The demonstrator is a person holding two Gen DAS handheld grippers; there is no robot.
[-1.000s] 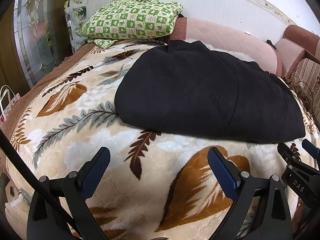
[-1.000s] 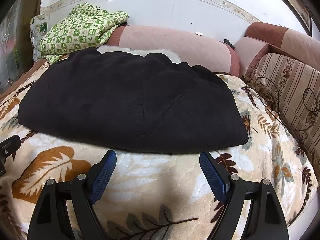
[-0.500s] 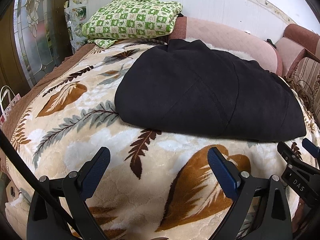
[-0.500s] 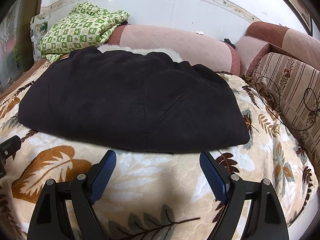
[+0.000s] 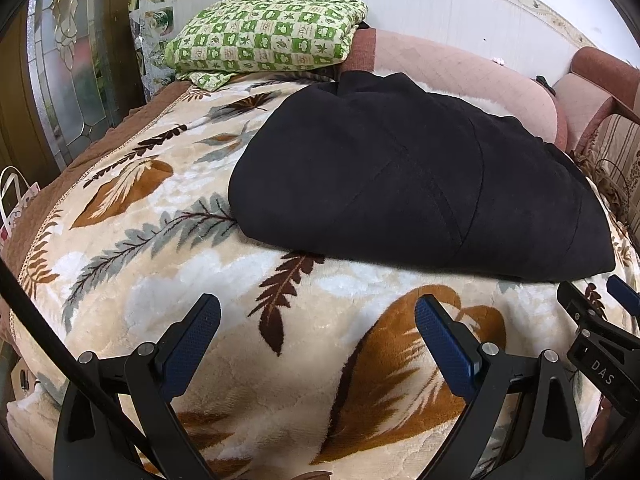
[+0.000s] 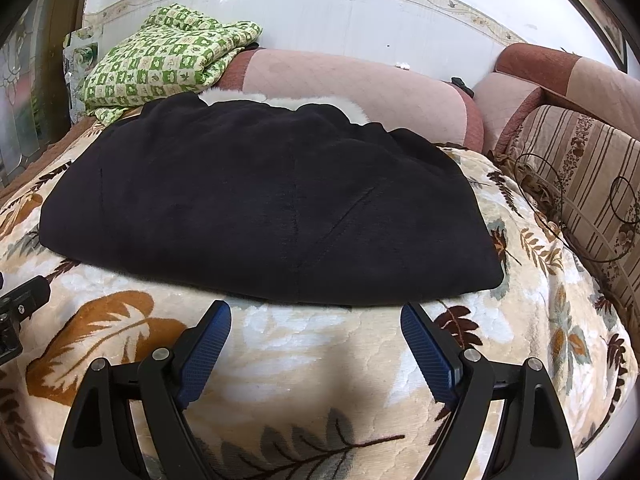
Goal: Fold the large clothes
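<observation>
A large black garment (image 5: 400, 176) lies folded flat on a leaf-patterned blanket (image 5: 160, 264); it also shows in the right wrist view (image 6: 260, 208). My left gripper (image 5: 318, 320) is open and empty, hovering over the blanket short of the garment's near edge. My right gripper (image 6: 316, 328) is open and empty, just in front of the garment's near hem. The right gripper's black body shows at the right edge of the left wrist view (image 5: 600, 344).
A folded green-checked quilt (image 5: 264, 36) sits at the back left on a pink bolster (image 6: 360, 84). A striped cushion (image 6: 580, 172) lies at the right. A glass door (image 5: 68, 60) stands left of the bed.
Both grippers have eased slightly toward the garment; the garment itself has not moved and both grippers stay open.
</observation>
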